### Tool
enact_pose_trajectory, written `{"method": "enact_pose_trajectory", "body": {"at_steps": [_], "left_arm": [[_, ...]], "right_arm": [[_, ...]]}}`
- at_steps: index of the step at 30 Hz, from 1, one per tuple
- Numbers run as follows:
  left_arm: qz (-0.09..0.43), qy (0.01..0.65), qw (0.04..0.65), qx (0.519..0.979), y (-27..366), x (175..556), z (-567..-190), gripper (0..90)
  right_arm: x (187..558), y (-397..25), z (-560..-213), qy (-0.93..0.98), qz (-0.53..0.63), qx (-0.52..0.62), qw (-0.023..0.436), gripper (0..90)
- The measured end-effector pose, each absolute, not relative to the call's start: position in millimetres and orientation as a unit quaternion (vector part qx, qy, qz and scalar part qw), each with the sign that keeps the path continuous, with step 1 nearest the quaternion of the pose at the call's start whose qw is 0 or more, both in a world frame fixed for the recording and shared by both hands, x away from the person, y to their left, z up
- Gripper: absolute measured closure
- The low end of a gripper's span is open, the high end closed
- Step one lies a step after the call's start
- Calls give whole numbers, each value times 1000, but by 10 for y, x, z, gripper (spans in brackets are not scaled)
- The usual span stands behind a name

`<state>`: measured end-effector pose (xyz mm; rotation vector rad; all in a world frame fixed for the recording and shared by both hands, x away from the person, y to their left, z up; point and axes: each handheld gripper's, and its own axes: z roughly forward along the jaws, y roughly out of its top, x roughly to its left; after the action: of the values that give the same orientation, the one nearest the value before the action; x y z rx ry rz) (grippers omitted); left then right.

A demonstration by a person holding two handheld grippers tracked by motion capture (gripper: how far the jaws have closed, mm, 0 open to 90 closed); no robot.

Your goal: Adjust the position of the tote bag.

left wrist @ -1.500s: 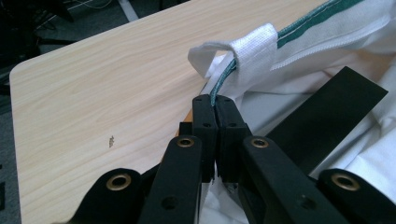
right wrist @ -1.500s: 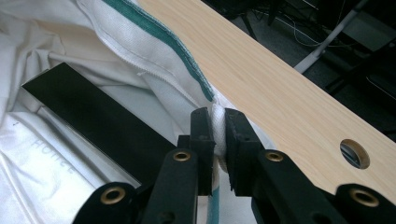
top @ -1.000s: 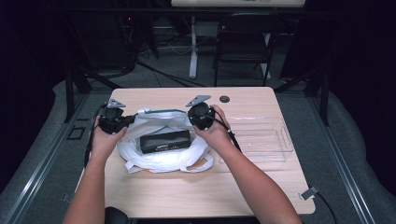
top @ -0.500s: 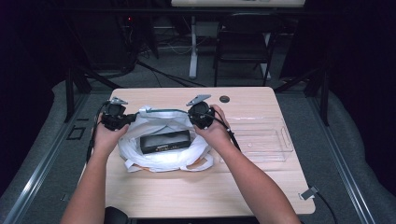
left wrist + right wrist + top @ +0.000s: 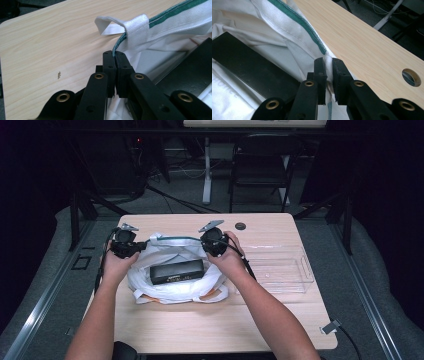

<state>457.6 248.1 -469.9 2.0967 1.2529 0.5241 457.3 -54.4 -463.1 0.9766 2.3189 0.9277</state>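
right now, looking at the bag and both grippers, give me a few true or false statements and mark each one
1. The left gripper is clamped on the green-trimmed rim of the white bag. True.
2. The right gripper hangs open above the table, touching nothing. False: its jaws are shut on the bag's fabric beside the green trim.
3. A black box lies inside the bag. True.
4. The clear plastic tray sits to the left of the bag. False: in the high view it is to the right of the bag, past the person's right hand.
5. The bag hangs off the edge of the wooden table. False: it rests on the tabletop, well inside the edges.
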Motion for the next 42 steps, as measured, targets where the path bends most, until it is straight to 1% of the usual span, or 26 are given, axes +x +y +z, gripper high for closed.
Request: {"method": "enact_pose_trajectory", "body": {"at_steps": [11, 42], "left_arm": [[198, 483, 312, 794, 2452, 4638, -4752, 883], [183, 494, 298, 796, 2418, 4766, -4909, 881]], "right_arm": [[4650, -567, -4684, 837, 343, 369, 213, 826], [4765, -541, -4813, 839, 324, 384, 209, 825]]}}
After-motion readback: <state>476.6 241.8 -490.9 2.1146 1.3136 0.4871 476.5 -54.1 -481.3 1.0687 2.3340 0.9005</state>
